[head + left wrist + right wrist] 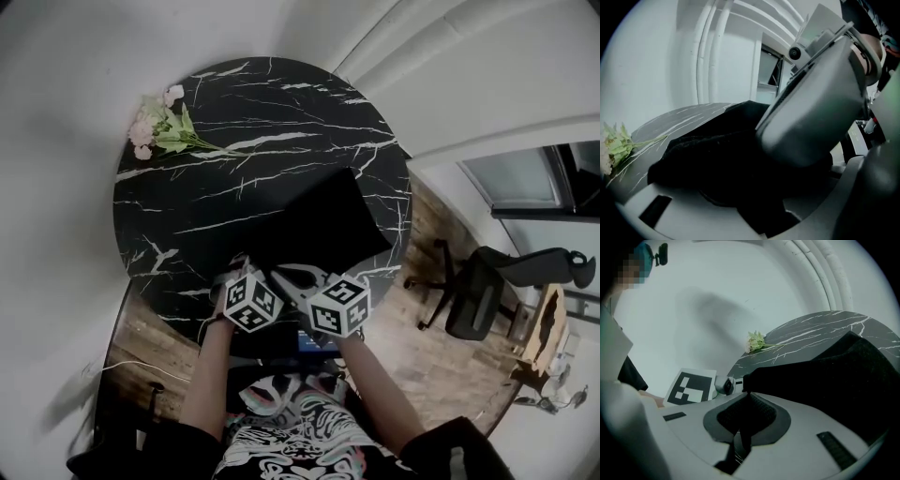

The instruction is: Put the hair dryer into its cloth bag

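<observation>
Cloth bag: black, lying on the round marble table straight ahead of both grippers. Its near edge is at their jaws. The long axis runs away from the jaws and leans toward the right gripper's side, with the far corner pointing away to the right. The fabric stands up in a soft mound just past the jaws.

Left gripper: jaws closed down on the bag's near edge. In the left gripper view black fabric fills the narrow gap between them.

Right gripper: just beside the left gripper and nearly touching it. Its ribbed pads are pressed together with a thin fold of the bag pinched between.

Cross-check: the right gripper's grey body looms close on the left gripper's right. The left gripper's marker cube sits close on the right gripper's left.

Hair dryer: cannot be made out in any view.

Flowers: a small pale bunch, well beyond the jaws on the left gripper's side, near the table's far rim and apart from the bag.
</observation>
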{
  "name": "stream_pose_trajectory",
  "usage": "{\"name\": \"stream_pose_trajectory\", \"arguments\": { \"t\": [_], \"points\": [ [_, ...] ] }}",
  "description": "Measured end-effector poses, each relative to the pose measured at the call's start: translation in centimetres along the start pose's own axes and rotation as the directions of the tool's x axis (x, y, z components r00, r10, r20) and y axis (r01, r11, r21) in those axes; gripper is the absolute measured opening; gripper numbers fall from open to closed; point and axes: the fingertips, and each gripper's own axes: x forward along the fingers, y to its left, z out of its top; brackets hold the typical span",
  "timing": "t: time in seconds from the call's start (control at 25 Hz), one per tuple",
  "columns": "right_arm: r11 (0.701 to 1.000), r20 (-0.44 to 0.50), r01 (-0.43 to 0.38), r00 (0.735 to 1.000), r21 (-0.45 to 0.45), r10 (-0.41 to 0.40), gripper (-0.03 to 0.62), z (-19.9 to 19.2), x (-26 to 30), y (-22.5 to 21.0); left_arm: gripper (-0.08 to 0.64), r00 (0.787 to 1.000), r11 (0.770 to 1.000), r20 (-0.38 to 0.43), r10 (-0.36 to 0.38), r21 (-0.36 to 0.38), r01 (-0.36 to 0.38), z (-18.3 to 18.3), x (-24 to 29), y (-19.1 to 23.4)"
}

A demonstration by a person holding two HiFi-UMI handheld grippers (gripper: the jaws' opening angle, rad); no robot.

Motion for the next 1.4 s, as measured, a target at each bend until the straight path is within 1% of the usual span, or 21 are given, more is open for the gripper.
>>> {"name": "stream_pose_trajectory", "arguments": {
  "t": [0.12,0.2,0.24,0.28,0.32,0.44,0.52,0.68,0.72,0.8,0.88,0.96,1.04,1.08,1.12,1.2,1.24,1.28,1.32,1.36,1.4],
  "points": [
    [1.000,0.007,0.003,1.000,0.002,-0.003,0.026,0.1,-0.2,-0.2,0.245,0.997,0.996,-0.076,0.021,0.085,-0.015,-2.1,-1.5,-0.4],
    [1.000,0.010,0.003,1.000,0.004,-0.003,0.026,0.1,-0.5,-0.5,0.249,0.994,0.996,-0.102,0.045,0.084,-0.036,-3.7,-2.6,-0.1],
    [1.000,0.011,0.002,1.000,0.006,-0.002,0.026,0.1,-0.6,-0.7,0.232,0.994,0.997,-0.099,0.046,0.066,-0.040,-4.0,-2.8,0.0],
    [1.000,0.009,0.001,1.000,0.009,-0.001,0.026,0.0,-0.6,-0.7,0.162,0.994,0.998,-0.096,0.048,0.055,-0.043,-4.0,-2.8,0.0],
    [1.000,0.007,-0.002,1.000,0.009,0.002,0.026,-0.1,-0.6,-0.7,0.135,0.994,0.998,-0.095,0.051,0.052,-0.046,-3.9,-2.7,0.1],
    [1.000,-0.003,-0.015,1.000,0.000,0.015,0.026,-0.5,-0.3,-0.2,0.129,0.997,0.999,-0.065,0.036,0.019,-0.035,-2.5,-1.9,0.3],
    [1.000,-0.014,-0.012,1.000,-0.011,0.012,0.026,-0.8,-0.1,0.0,0.130,0.998,0.999,-0.059,0.027,0.025,-0.025,-1.9,-1.3,0.1],
    [0.999,-0.015,0.048,0.999,-0.013,-0.049,0.026,-1.2,-0.1,-0.5,0.150,0.995,0.997,-0.079,0.057,0.047,-0.053,-2.9,-1.4,-0.4],
    [0.998,-0.011,0.062,0.998,-0.016,-0.062,0.026,-1.2,-0.2,-0.6,0.171,0.995,0.998,-0.083,0.051,0.037,-0.048,-3.4,-1.8,-0.7],
    [0.997,-0.003,0.074,0.997,-0.039,-0.074,0.029,-1.2,-0.6,-0.3,0.273,0.997,0.999,-0.070,0.045,-0.012,-0.046,-4.4,-3.4,-1.1],
    [0.995,0.000,0.070,0.998,-0.068,-0.071,0.050,-1.4,-0.9,0.4,0.288,0.996,0.994,-0.051,0.067,-0.083,-0.071,-5.5,-5.5,-0.9],
    [0.994,0.006,0.065,0.998,-0.087,-0.065,0.103,-1.5,-1.1,1.2,0.288,0.994,0.983,-0.035,0.107,-0.146,-0.111,-6.4,-7.8,-0.2],
    [0.992,0.040,0.082,0.996,-0.091,-0.078,0.120,-1.4,-1.6,1.9,0.269,0.986,0.962,0.058,0.154,-0.236,-0.136,-5.3,-10.6,0.7],
    [0.991,0.074,0.103,0.993,-0.088,-0.097,0.120,-1.1,-2.1,2.2,0.238,0.970,0.943,0.143,0.195,-0.298,-0.146,-4.0,-12.2,1.2],
    [0.988,0.117,0.130,0.986,-0.084,-0.119,0.120,-0.7,-2.7,2.5,0.182,0.940,0.921,0.232,0.249,-0.357,-0.156,-2.5,-13.9,1.8],
    [0.980,0.206,0.180,0.965,-0.086,-0.159,0.120,0.2,-4.4,3.3,0.071,0.858,0.886,0.364,0.361,-0.422,-0.194,0.2,-17.0,2.6],
    [0.976,0.244,0.198,0.955,-0.093,-0.170,0.118,0.6,-5.4,3.8,0.034,0.827,0.877,0.395,0.400,-0.427,-0.221,1.3,-18.2,2.8],
    [0.972,0.280,0.211,0.944,-0.101,-0.176,0.116,0.9,-6.5,4.3,0.025,0.808,0.874,0.410,0.422,-0.421,-0.243,2.2,-19.0,2.6],
    [0.969,0.316,0.223,0.932,-0.106,-0.180,0.093,1.2,-7.7,4.8,0.019,0.799,0.874,0.418,0.433,-0.412,-0.258,3.1,-19.5,2.2],
    [0.966,0.352,0.235,0.918,-0.109,-0.183,0.056,1.4,-8.9,5.3,0.015,0.793,0.876,0.424,0.437,-0.403,-0.267,4.1,-19.9,1.7],
    [0.962,0.385,0.249,0.903,-0.112,-0.189,0.046,1.6,-10.0,5.6,0.015,0.789,0.878,0.429,0.439,-0.393,-0.275,5.0,-20.3,1.1]
  ]
}}
